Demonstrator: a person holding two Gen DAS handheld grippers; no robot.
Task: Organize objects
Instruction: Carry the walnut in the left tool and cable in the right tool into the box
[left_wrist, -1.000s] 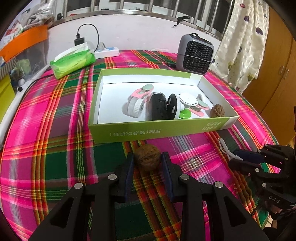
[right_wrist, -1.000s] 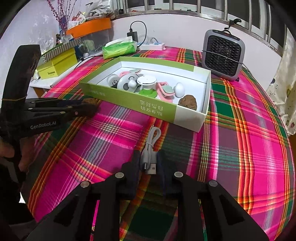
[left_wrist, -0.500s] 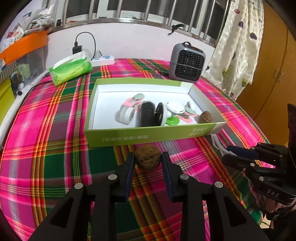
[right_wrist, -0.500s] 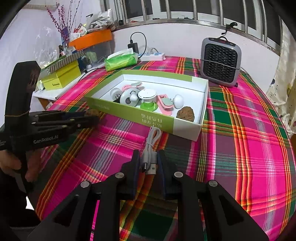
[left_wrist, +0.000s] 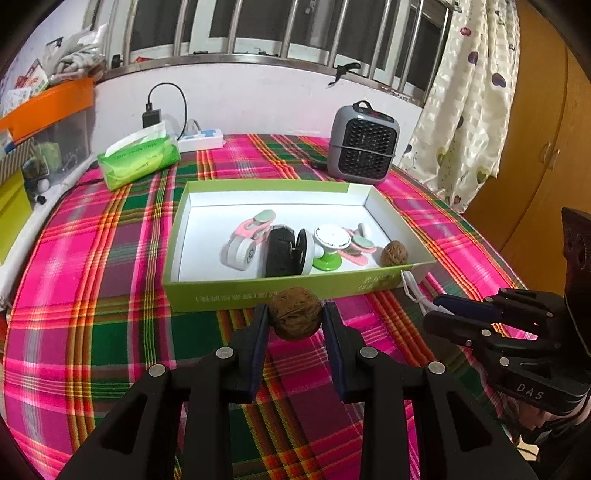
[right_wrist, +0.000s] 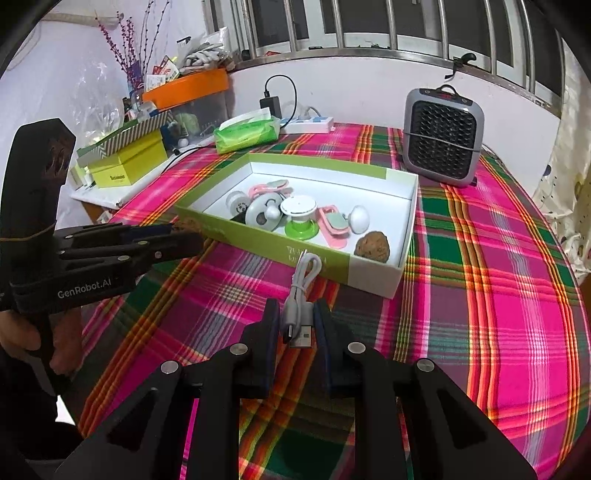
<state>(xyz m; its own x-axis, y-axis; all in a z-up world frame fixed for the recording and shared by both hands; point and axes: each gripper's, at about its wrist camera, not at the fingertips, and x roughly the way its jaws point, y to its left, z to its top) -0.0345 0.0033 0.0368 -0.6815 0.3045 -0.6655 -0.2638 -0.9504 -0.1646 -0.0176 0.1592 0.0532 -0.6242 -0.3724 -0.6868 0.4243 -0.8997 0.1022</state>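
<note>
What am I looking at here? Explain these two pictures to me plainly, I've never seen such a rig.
No robot: a person holds a two-fingered clamp in each hand, each carrying a camera that looks along its fingers. In the left camera's picture, the left gripper pinches a walnut. In the right camera's picture, the right gripper pinches a coiled white USB cable. Ahead, on a plaid tablecloth, sits a green box holding small gadgets and another walnut. Behind stand a grey heater and a tissue pack.

An open box (left_wrist: 280, 291) sits mid-desk (left_wrist: 92, 288), holding small gadgets and a walnut (left_wrist: 394, 253) at its right end. Behind it stand a heater (left_wrist: 364, 146) at right and a tissue pack (left_wrist: 138, 160) at left, a power strip (left_wrist: 201, 138) between them by the wall.
</note>
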